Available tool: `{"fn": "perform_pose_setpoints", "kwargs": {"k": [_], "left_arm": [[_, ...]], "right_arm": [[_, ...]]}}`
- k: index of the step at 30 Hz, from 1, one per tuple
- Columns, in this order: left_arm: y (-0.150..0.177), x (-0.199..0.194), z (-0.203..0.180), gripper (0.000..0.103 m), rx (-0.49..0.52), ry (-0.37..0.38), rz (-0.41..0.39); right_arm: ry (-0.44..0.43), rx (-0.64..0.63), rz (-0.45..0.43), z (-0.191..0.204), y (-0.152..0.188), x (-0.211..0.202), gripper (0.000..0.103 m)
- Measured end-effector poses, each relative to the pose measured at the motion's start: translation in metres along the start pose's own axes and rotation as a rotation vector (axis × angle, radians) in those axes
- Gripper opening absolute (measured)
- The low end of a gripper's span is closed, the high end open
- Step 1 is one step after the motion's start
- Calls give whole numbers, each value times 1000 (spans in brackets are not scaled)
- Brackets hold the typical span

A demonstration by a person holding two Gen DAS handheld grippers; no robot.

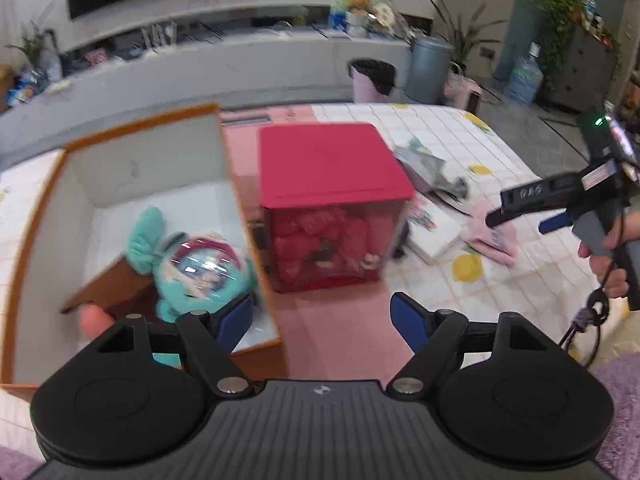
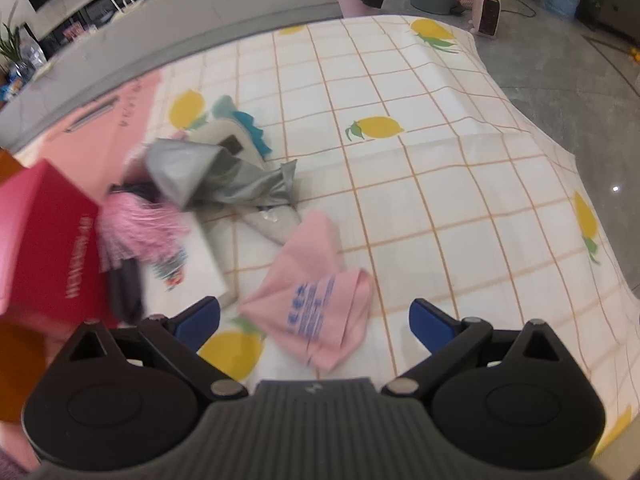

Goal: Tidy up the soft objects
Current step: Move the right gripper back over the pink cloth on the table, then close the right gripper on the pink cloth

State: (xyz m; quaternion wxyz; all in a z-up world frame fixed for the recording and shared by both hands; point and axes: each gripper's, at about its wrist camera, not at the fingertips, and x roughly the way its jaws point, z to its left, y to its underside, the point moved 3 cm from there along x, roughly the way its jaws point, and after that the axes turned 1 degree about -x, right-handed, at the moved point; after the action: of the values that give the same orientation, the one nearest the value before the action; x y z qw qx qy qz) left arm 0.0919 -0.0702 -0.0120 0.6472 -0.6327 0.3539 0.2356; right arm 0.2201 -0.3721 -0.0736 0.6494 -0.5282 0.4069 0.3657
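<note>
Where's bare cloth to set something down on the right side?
The lemon-print checked tablecloth lies bare right of the pink folded cloth and beyond the crumpled grey fabric. It is crowded on the left: grey fabric, fuzzy pink item and red lidded box sit bunched.

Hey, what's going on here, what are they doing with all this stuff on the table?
Someone is sorting soft things on a lemon-print tablecloth, holding a tool in each hand. Both tools are open and empty. The left tool points between an open box, where a teal plush already lies, and a red-lidded bin. The right tool hovers near a pink cloth. A grey cloth and a pink fluffy item still lie loose beyond it.
</note>
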Motion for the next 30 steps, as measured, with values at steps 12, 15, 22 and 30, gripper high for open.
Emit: {"fn": "perform_pose_setpoints", "kwargs": {"k": [12,15,22,30], "left_arm": [[-14,-31,-20,92,100,-21,-144],[-17,-23,-40,92,144,31,-141],[-11,18,-96,92,350,242,-124],[8,69,-139,92,567,260,-279]], "right_arm": [[23,-40,12,7,3,33,86],[34,-47,-5,6,6,30,82],[47,-74,-49,-5,15,22,63],[90,-8,-88,-35,28,11,50]]}}
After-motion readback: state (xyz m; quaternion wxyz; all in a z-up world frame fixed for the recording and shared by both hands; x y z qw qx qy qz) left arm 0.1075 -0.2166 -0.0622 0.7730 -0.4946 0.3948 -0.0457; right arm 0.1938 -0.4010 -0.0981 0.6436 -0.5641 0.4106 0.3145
